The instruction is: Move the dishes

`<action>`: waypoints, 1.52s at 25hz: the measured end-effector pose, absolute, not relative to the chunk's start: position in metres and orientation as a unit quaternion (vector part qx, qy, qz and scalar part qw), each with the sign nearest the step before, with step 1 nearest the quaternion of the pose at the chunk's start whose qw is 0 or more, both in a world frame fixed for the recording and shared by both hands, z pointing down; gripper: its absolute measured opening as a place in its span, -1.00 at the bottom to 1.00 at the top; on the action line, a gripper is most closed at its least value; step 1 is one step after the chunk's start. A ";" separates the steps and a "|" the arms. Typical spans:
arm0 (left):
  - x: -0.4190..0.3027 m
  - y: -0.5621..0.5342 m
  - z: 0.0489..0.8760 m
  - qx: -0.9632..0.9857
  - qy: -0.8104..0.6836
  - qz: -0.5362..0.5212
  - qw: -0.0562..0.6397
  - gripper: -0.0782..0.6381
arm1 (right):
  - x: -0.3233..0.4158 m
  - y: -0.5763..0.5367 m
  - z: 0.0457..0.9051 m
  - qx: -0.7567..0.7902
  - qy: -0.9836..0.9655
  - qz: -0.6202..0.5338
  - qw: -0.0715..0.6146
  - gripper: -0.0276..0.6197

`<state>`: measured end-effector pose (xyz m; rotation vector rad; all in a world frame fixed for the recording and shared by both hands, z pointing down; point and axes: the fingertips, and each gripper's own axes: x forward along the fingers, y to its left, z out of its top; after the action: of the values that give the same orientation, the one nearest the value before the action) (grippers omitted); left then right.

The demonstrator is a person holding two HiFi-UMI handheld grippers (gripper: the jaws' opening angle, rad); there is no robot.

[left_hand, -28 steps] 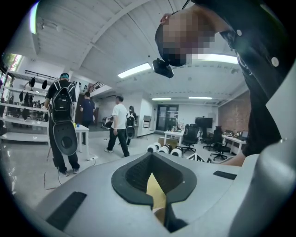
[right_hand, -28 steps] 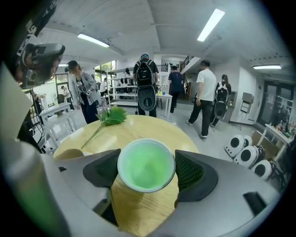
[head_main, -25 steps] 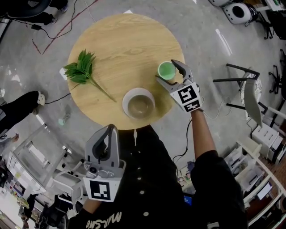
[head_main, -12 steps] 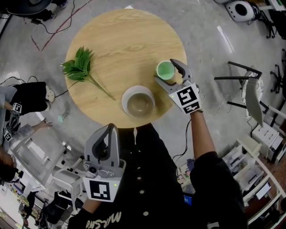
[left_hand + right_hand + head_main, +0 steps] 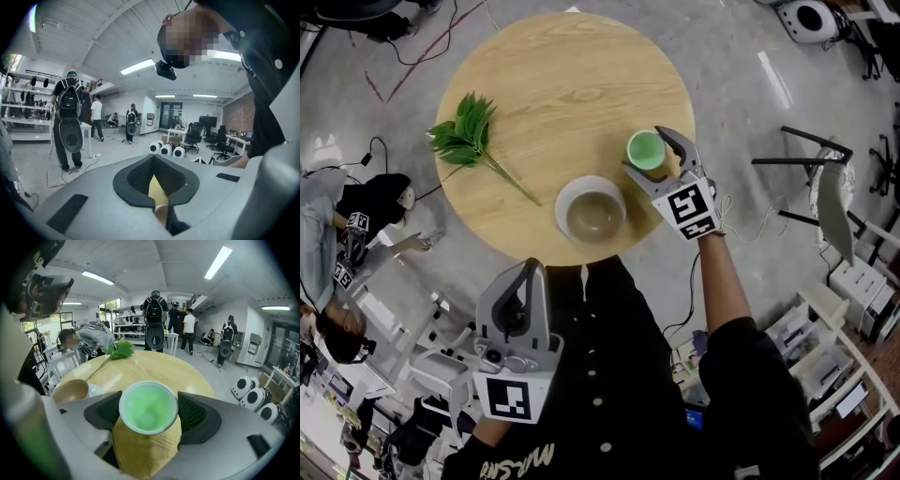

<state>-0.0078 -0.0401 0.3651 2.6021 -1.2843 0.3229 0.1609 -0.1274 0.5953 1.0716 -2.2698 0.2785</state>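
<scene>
Grasping of the green cup point(image 5: 646, 149) is judged to be the step in hand. In the head view the cup is seen upright on the round wooden table point(image 5: 562, 84), right of centre and near the table's right edge. The right gripper point(image 5: 649, 152) is set around it, with 1 jaw on each side. In the right gripper view the pads are seen held wide and pressed against the cup's rim on both sides, so the cup is taken as gripped. Whether its base is lifted off the wood cannot be told.

A bowl point(image 5: 591, 213), tan inside with a white rim, is placed just left of the cup and a little lower in the frame, apart from it. A leafy green sprig point(image 5: 469, 139) is laid at the table's left side. The left gripper point(image 5: 529, 270) is held low in the frame, off the table, with its jaws narrowed almost together and nothing between them.

For the next move, a straight lift is called for, so that the cup is kept level and the bowl is not knocked.
</scene>
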 end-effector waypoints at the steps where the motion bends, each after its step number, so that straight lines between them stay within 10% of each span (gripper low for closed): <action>1: -0.007 -0.040 0.365 0.886 -0.437 0.110 0.111 -0.73 | 0.161 -0.128 0.595 0.404 -0.857 0.105 0.303 0.22; 17: -0.015 -0.041 0.347 0.888 -0.439 0.093 0.095 -0.73 | 0.171 -0.121 0.531 0.428 -0.863 0.065 0.260 0.32; 27: -0.031 -0.044 0.295 0.895 -0.439 0.052 0.058 -0.73 | 0.149 -0.068 0.385 0.468 -0.868 0.044 0.157 -0.30; 38: -0.057 -0.022 0.259 0.889 -0.456 0.017 0.037 -0.73 | 0.121 -0.013 0.417 0.481 -0.842 0.157 0.187 -0.91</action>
<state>-0.0571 -0.0217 0.2591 2.7282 -1.3996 0.0523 0.1207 -0.0130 0.4168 1.3553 -2.3698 0.4414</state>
